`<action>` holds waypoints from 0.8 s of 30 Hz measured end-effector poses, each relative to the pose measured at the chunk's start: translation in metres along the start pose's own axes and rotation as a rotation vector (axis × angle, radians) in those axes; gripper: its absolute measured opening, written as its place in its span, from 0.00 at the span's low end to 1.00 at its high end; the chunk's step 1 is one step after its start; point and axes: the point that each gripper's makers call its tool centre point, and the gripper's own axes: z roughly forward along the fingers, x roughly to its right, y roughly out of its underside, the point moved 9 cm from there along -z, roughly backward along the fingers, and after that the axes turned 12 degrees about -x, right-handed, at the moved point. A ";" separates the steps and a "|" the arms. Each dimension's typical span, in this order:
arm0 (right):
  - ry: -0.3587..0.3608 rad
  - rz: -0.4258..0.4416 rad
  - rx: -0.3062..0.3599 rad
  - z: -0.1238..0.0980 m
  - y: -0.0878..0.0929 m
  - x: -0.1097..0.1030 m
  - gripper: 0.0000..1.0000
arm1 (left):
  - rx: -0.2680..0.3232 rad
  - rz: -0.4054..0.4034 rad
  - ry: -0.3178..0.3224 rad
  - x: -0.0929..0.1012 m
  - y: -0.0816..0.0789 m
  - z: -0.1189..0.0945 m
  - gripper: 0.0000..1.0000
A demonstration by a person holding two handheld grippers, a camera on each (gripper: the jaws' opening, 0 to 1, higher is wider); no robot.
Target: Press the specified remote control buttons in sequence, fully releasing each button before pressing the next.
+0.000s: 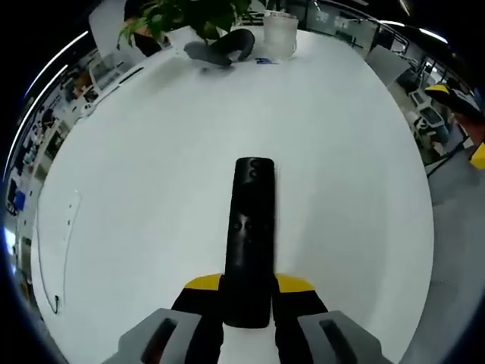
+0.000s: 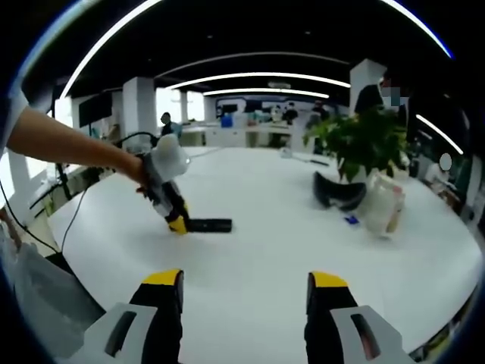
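Table [image 1: 136, 189]: white, broad, bare across most of surface; noted in right gripper view [image 2: 258, 227] as well. Plant [image 1: 189, 15] at far edge, with dark curved object [image 1: 223, 47] and clear container [image 1: 280, 34] just beside it.

Left gripper [image 1: 246, 299]: yellow-tipped jaws narrow, clamped on near end of remote [image 1: 251, 227]. Remote long, black, lying lengthwise away from camera, buttons faintly visible on upper face, far end resting on or just above table; contact could not be confirmed. Same pairing recorded in right gripper view: left gripper [image 2: 176, 220] held by a hand [image 2: 140, 176], remote [image 2: 208, 225] projecting sideways from it, low over table.

Right gripper [image 2: 246, 292]: jaws wide apart, holding nothing, well apart from remote.

Risks judged: grip taken at extreme end only, so a press near far end likely to tip or pivot remote in jaws. Wide-open right jaws poorly suited to a single button; neighbouring button likely struck. Buttons too small to tell apart.
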 end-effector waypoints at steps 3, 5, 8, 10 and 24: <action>0.001 -0.001 0.004 0.000 0.000 0.000 0.64 | -0.006 0.003 0.003 0.006 0.002 -0.001 0.23; -0.001 0.001 0.009 -0.001 -0.001 0.000 0.63 | -0.009 0.005 0.005 0.011 0.004 -0.001 0.23; -0.006 0.001 0.012 -0.001 -0.001 0.000 0.63 | -0.009 0.012 0.005 0.018 0.007 -0.002 0.23; -0.011 -0.003 0.012 -0.001 -0.001 -0.001 0.63 | -0.005 0.010 0.005 0.022 0.009 -0.003 0.23; -0.033 -0.024 0.010 -0.002 0.000 -0.005 0.59 | -0.019 0.019 0.007 0.048 0.015 -0.005 0.23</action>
